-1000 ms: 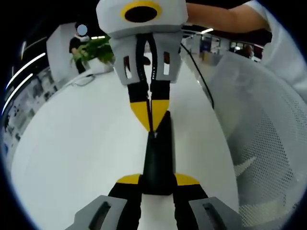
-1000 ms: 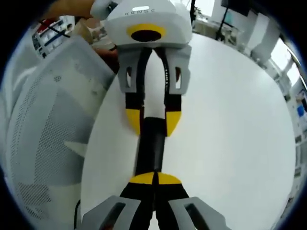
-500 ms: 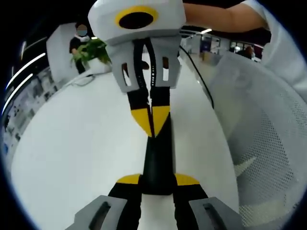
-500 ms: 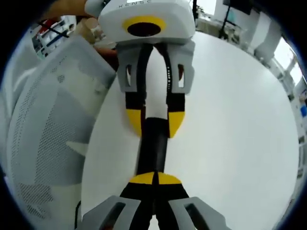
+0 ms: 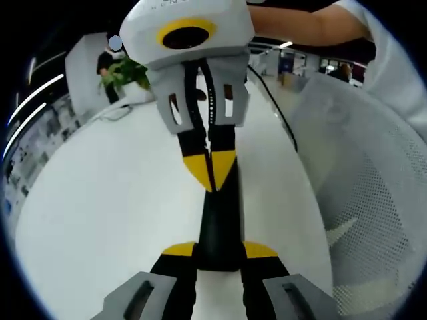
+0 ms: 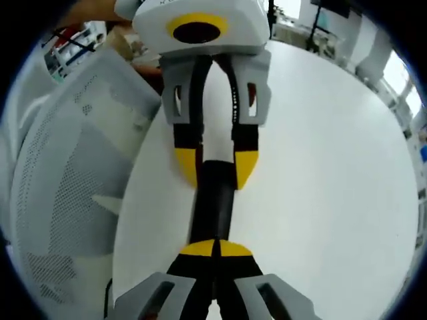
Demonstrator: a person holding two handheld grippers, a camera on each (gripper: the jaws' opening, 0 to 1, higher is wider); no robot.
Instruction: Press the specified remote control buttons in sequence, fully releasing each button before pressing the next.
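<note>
Clamping the black remote near the table edge, left hand-held gripper; right hand-held gripper pinched closed on top

Bright even light, fisheye-warped, slightly soft.

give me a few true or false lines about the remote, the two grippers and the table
1. The left gripper holds one end of the black remote. True.
2. The right gripper has its jaws wide open. False: its yellow tips sit together, closed, over the remote.
3. The table is white. True.
4. The remote is red. False: it is black.
5. A white mesh chair stands beside the table. True.
</note>
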